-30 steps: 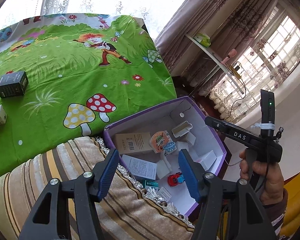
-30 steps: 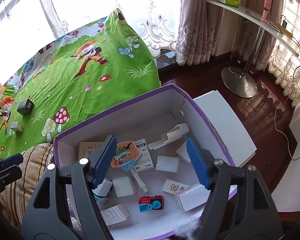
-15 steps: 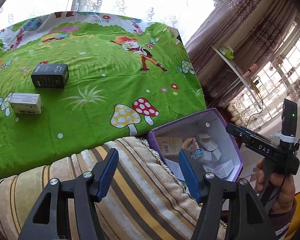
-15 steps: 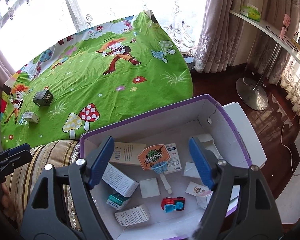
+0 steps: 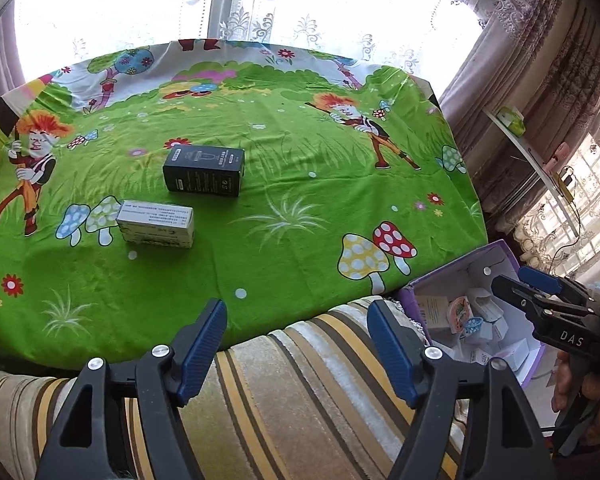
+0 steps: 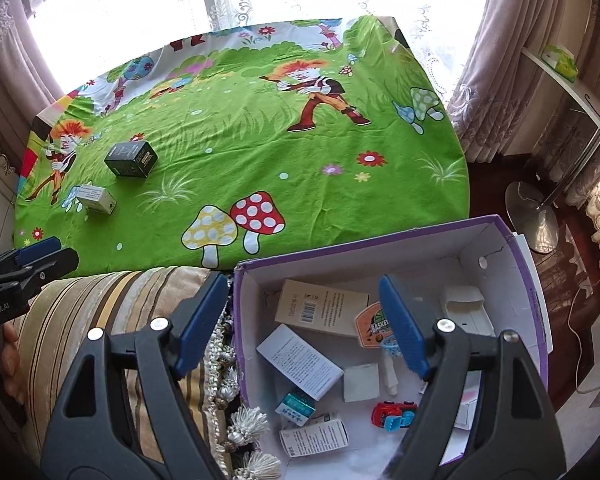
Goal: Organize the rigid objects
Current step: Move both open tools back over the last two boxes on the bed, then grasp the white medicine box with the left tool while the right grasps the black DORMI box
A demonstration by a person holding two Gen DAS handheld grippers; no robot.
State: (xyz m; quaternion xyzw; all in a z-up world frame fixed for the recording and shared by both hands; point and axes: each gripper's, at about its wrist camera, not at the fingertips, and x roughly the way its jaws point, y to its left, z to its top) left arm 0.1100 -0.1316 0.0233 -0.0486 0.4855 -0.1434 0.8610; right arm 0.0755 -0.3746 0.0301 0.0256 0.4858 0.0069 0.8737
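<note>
I see a black box (image 5: 204,174) and a white box (image 5: 156,229) lying flat, near each other on the green sheet, while small cartons and a red toy car (image 6: 394,414) fill the purple-rimmed box (image 6: 528,280).

Two boxes on the green cloth (image 5: 300,216) (one black (image 5: 204,171), one white (image 5: 156,225)); one purple bin (image 6: 536,280).

Setting: a room in a home. Indicators: a bed under a green cartoon-print sheet (image 5: 284,216), a striped tasselled blanket (image 6: 112,312) at its near edge, lace window curtains (image 5: 260,4), heavy drapes (image 6: 496,80), dark wooden flooring (image 6: 496,192).
</note>
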